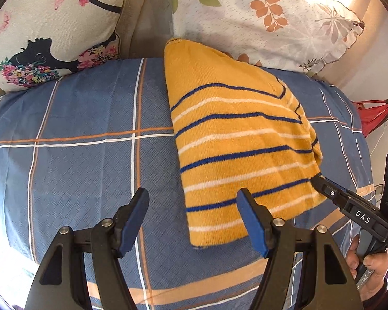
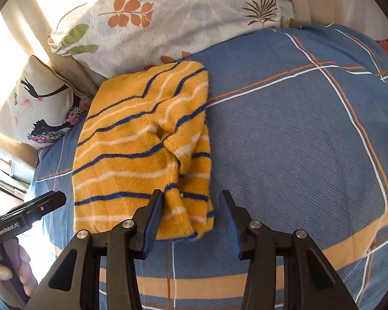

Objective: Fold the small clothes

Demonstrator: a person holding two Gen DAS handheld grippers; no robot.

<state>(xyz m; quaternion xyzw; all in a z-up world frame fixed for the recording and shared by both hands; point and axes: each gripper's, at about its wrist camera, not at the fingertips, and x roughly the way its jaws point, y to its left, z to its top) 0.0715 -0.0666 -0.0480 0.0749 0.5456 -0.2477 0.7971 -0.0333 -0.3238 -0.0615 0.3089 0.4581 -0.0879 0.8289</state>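
A small yellow knit sweater (image 1: 235,139) with blue and white stripes lies folded lengthwise on the blue plaid bedcover (image 1: 85,118). It also shows in the right wrist view (image 2: 142,149). My left gripper (image 1: 192,196) is open and empty, hovering at the sweater's near left edge. My right gripper (image 2: 191,199) is open over the sweater's near right corner, jaws straddling a bunched fold without closing on it. In the left wrist view the right gripper's tip (image 1: 320,183) touches the sweater's right edge.
A leaf-print pillow (image 1: 271,18) lies behind the sweater. A cushion with a black figure print (image 1: 46,36) sits at the back left. The bedcover (image 2: 297,129) stretches to the right of the sweater. A red object (image 1: 372,116) sits beyond the bed's right edge.
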